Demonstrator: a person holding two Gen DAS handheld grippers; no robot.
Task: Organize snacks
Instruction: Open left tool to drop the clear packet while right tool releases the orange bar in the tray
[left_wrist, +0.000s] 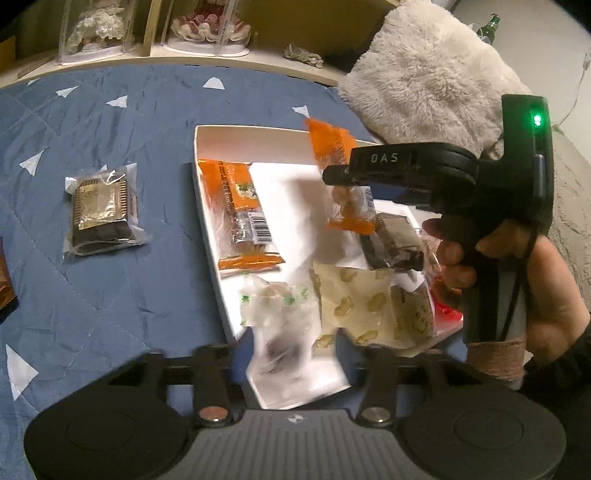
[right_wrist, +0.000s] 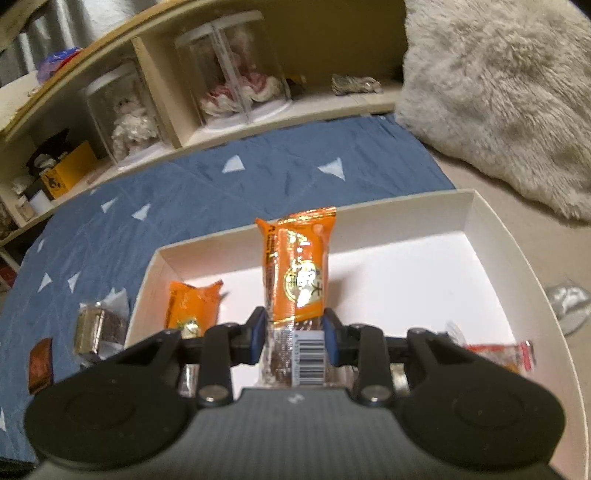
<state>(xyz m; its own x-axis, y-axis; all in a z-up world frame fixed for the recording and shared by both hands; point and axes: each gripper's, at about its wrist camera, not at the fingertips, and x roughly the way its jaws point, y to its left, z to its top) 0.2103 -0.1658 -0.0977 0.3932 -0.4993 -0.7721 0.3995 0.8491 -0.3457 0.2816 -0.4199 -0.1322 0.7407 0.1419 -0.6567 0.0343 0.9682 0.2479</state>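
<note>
Above the white box on our blue quilt, our right gripper tilts downward, clamping an orange snack bar upright; our left gripper, jaws parted, has a blurred clear-wrapped snack loose between them. Shelves and a fluffy pillow lie beyond.

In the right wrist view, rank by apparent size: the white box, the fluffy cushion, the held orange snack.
1. White box and fluffy cushion: both large and cut off by the frame, so unranked.
2. Held orange snack, enlarged by nearness to the camera.
</note>
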